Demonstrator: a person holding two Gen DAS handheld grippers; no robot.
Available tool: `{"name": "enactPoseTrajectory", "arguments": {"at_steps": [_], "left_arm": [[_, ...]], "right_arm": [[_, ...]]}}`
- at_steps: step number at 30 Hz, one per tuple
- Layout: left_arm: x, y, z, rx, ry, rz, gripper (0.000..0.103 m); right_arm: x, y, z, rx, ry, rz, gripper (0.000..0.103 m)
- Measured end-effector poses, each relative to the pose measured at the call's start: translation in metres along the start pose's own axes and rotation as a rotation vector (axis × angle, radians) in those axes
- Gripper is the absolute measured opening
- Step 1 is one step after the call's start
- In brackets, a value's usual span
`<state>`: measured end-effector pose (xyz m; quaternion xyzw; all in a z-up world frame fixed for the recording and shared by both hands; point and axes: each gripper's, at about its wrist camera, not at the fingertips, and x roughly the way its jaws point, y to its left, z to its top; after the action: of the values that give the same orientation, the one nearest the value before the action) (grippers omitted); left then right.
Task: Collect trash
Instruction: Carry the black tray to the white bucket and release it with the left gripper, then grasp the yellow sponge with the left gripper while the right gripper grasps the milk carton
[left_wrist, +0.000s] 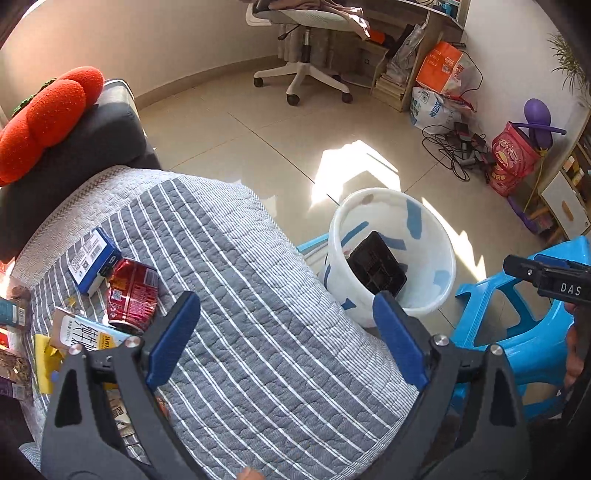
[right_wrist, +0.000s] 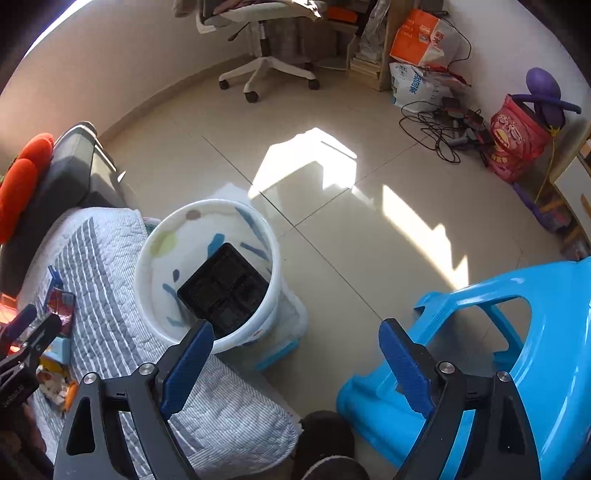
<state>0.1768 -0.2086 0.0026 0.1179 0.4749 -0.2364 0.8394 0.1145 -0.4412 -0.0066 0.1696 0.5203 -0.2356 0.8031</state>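
From my left wrist, my left gripper (left_wrist: 286, 310) stands spread wide over the striped quilt (left_wrist: 258, 295) with nothing between its pads; the crushed red can (left_wrist: 131, 295) and blue box (left_wrist: 96, 260) lie near the quilt's left edge. The white bucket (left_wrist: 439, 236) holds a black tray (left_wrist: 376, 266)

From my right wrist, my right gripper (right_wrist: 295, 341) is also spread and empty, above floor between bucket and blue stool (right_wrist: 546, 332)

One bucket (right_wrist: 155, 258), one black tray (right_wrist: 225, 288), one can (left_wrist: 133, 291).
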Motion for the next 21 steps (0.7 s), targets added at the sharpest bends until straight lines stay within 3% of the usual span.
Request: {"name": "enactPoseTrajectory", "arguments": {"at_steps": [4, 9, 21], "left_arm": [[-0.015, 0.022, -0.017, 0.005, 0.003, 0.068, 0.101], [-0.027, 0.052, -0.041, -0.011, 0.007, 0.097, 0.102], [-0.047, 0.167, -0.090, -0.242, 0.086, 0.183, 0.102]], "right_arm": [[-0.001, 0.024, -0.001, -0.033, -0.001, 0.002, 0.092], [0.000, 0.062, -0.005, -0.081, 0.004, 0.016, 0.093], [0.007, 0.162, -0.024, -0.221, 0.037, 0.066, 0.093]]}}
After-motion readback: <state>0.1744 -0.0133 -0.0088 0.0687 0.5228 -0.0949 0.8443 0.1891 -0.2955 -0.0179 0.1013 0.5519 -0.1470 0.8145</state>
